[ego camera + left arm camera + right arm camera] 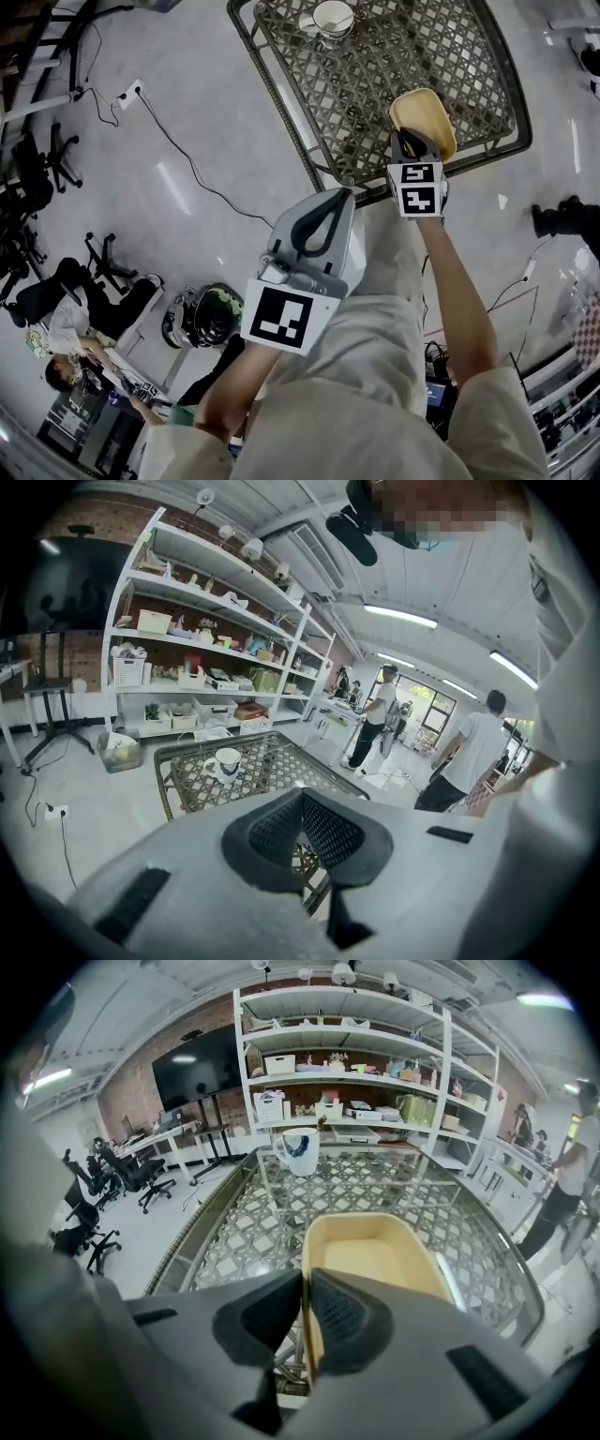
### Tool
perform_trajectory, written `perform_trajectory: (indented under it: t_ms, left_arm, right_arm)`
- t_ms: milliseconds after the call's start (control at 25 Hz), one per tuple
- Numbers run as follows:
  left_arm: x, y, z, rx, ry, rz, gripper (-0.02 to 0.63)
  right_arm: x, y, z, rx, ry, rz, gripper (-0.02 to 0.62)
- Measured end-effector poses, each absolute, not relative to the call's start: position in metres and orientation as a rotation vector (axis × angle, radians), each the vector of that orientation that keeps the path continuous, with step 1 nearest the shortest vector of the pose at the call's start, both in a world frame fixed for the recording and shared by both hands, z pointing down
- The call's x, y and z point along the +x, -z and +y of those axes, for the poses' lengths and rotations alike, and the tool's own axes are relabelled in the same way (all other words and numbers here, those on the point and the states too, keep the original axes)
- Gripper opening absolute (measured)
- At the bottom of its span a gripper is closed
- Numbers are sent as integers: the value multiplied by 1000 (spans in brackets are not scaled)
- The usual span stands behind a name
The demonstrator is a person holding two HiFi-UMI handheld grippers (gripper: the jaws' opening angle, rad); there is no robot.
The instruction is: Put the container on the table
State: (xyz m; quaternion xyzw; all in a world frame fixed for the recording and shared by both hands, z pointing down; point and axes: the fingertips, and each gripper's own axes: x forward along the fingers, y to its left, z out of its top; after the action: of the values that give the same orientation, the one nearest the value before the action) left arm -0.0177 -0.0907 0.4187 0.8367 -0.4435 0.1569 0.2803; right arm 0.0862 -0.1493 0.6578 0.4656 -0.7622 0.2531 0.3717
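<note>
The container (422, 118) over near edge of table (375, 89), perhaps touching; mug (332, 17) at far end.

- We note the right gripper (307, 1297), jaws pinched on the container's (380, 1255) left wall.
- Container extends ahead, over the lattice table (234, 1232).
- Mug (300, 1152) stands farther ahead.

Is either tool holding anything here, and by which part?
The right tool pinches the tan container by the rim of one side wall. The left tool is shut on nothing.
</note>
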Motion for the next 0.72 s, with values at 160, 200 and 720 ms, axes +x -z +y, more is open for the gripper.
perform_trajectory:
  t_ms: [160, 200, 720]
  left_arm:
    - [-19, -415, -89, 2246, -417, -1190, 23]
    - [-19, -415, -90, 2248, -416, -1191, 23]
    - [-15, -398, -91, 2305, -373, -1189, 23]
  right_arm:
    - [87, -660, -146, 1186, -655, -1952, 78]
    - [89, -661, -146, 1194, -657, -1954, 78]
    - [100, -579, -153, 1386, -642, -2050, 17]
